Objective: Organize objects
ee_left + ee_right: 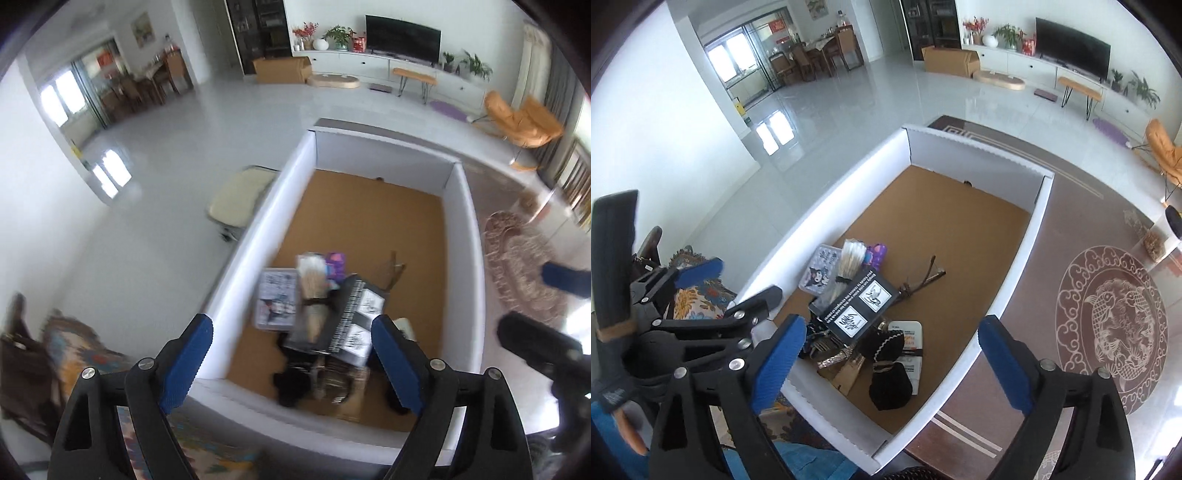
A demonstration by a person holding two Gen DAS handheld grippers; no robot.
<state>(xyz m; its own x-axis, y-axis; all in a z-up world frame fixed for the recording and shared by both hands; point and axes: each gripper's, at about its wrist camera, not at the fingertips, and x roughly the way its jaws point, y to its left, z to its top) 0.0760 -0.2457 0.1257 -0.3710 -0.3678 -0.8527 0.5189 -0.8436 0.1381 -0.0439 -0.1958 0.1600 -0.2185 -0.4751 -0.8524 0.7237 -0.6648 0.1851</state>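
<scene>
Both grippers, left (pixel 291 360) and right (pixel 892 363), are hanging released and empty above the white cardboard box (pixel 827 206); black booklet (pixel 860 304) is lying inside, near its close end.

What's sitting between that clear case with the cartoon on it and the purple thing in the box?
A bundle of pale sticks lies between the clear case and the purple thing, clearest in the right wrist view.
</scene>
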